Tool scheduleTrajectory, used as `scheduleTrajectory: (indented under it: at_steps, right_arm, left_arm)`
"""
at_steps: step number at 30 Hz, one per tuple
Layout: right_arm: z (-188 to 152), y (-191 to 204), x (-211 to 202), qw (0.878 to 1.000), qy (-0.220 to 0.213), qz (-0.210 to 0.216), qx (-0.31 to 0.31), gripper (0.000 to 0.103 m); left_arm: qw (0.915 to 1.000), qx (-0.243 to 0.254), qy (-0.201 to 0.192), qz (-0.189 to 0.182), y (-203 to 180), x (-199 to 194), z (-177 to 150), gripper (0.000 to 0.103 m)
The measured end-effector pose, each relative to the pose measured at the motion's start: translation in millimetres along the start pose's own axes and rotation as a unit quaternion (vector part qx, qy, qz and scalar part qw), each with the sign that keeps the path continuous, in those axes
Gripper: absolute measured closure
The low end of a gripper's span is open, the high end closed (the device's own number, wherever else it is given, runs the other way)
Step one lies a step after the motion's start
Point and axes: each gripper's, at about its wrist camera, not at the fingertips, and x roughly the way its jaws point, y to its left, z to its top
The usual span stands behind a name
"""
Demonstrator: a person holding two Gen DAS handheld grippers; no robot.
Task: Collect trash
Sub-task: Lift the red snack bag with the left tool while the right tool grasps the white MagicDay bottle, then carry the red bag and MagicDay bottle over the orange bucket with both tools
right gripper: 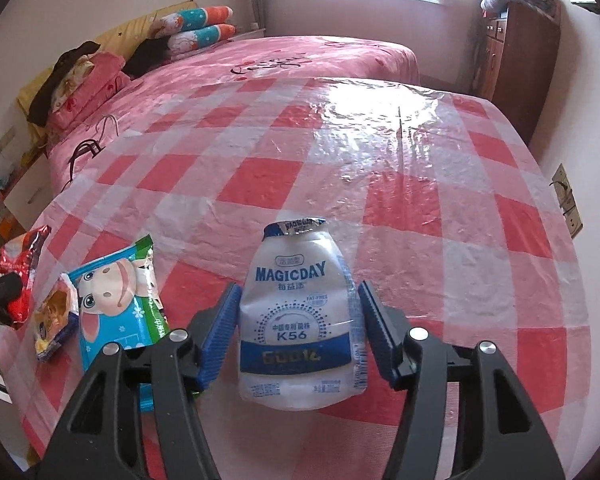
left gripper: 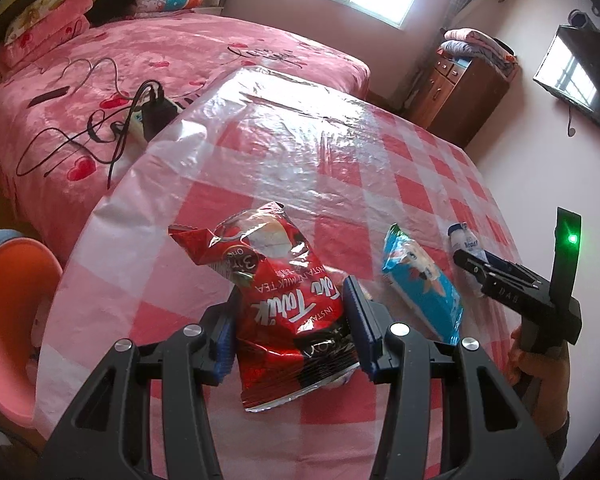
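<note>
A crumpled red milk-tea bag (left gripper: 284,312) lies near the front edge of the red-checked table (left gripper: 340,152). My left gripper (left gripper: 292,288) is shut on its lower half, with the blue pads pressing both sides. A white Magicday drink bottle (right gripper: 300,320) lies between the pads of my right gripper (right gripper: 299,285). Those pads stand close beside it, with a thin gap showing on the right, so that gripper is open. The left wrist view shows the same bottle (left gripper: 464,238) just beyond the right gripper (left gripper: 466,260). A blue cartoon wrapper (right gripper: 116,304) and a small yellow wrapper (right gripper: 54,320) lie between the two grippers.
A pink bed (left gripper: 180,48) stands against the table's far side, with a power strip and black cables (left gripper: 152,116) on it. An orange chair (left gripper: 8,312) is at the table's left. A wooden cabinet (left gripper: 460,92) and a wall TV (left gripper: 580,68) are at the right. A person's hand (left gripper: 540,368) holds the right gripper.
</note>
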Motion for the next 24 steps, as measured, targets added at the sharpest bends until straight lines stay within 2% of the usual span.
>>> scheduleTrajectory:
  at_steps: [5,13,18,24]
  right_arm:
    - [1.4,-2.8,-9.0,0.999,-0.015,0.016,0.025,0.043]
    - [9.3,3.8,-34.5,0.993,-0.038,0.087,0.078,0.043]
    - [16.6,32.1,-49.1,0.988,-0.045,0.128,0.069,0.043]
    - [24.8,89.4,-56.9,0.980,-0.035,0.193,0.038,0.043]
  left_arm:
    - [1.0000,-0.002,-0.001,-0.008,11.0,-4.7,-2.8,0.053]
    - [0.9996,-0.021,-0.011,-0.014,34.2,-18.7,-7.0,0.053]
    - [0.9991,-0.034,-0.023,-0.012,51.0,-31.2,-10.0,0.054]
    - [0.9976,-0.057,-0.039,-0.002,77.5,-47.9,-14.9,0.054]
